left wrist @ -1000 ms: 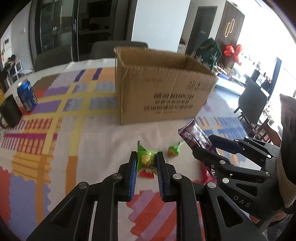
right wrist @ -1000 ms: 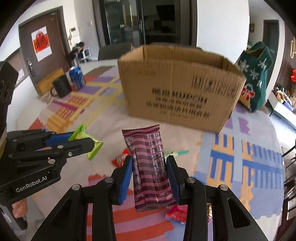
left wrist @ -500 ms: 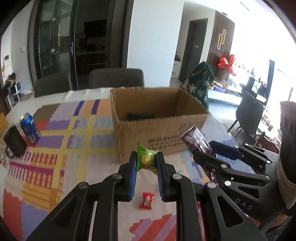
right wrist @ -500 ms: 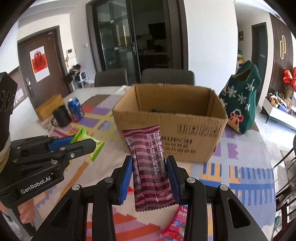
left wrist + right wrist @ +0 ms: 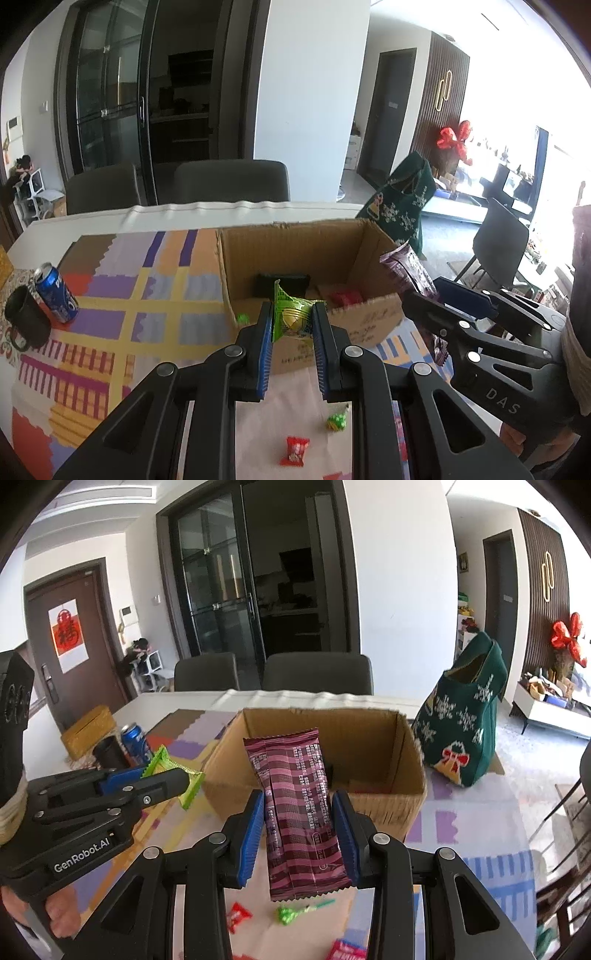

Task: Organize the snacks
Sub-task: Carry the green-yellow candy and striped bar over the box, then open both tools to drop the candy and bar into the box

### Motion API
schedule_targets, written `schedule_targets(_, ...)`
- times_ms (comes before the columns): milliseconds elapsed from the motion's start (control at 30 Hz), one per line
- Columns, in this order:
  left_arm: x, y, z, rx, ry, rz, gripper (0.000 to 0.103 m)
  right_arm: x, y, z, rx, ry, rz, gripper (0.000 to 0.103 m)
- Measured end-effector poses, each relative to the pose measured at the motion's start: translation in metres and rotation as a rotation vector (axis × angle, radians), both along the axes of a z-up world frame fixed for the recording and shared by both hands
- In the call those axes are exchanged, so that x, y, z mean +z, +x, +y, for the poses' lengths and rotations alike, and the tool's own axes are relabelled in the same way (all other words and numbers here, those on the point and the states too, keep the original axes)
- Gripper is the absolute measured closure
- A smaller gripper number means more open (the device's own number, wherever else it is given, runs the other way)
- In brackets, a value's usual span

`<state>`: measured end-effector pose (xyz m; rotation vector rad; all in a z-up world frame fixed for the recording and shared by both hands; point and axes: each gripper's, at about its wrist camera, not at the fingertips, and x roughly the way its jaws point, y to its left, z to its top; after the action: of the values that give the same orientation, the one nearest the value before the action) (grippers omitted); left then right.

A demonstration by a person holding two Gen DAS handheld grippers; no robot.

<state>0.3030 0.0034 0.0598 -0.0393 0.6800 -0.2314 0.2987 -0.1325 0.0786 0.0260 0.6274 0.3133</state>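
Note:
My left gripper (image 5: 292, 325) is shut on a green snack packet (image 5: 291, 315) and holds it high, just in front of the open cardboard box (image 5: 373, 312). My right gripper (image 5: 300, 825) is shut on a maroon striped snack pouch (image 5: 295, 812), also raised before the box (image 5: 402, 775). The left gripper with its green packet (image 5: 173, 771) shows at the left of the right wrist view. The pouch (image 5: 410, 273) and right gripper show at the right of the left wrist view. The box holds a black item (image 5: 282, 282) and a red packet (image 5: 345, 297).
On the patterned tablecloth (image 5: 110, 317) below lie a red candy (image 5: 294, 450), a green lollipop (image 5: 338, 421) and more red packets (image 5: 345, 950). A blue can (image 5: 55, 293) and black mug (image 5: 26, 326) stand at left. A green Christmas bag (image 5: 461, 731) stands right of the box.
Both grippers have risen with their snacks and tilted so the inside of the box now shows. The loose candies on the cloth now lie far below.

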Motion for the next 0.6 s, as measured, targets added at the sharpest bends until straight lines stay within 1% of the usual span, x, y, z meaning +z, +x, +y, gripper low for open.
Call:
schedule_targets(333,0.004,0.043,-0.002,0.000,0.011,0.009,0.082,0.009,0.037,-0.001,-0.015,-0.006,0.001,0.065)
schedule_targets(600,-0.004,0.073,-0.004,0.009,0.024,0.035,0.082,0.005,0.069,-0.002,-0.029,-0.021,0.019,0.065)
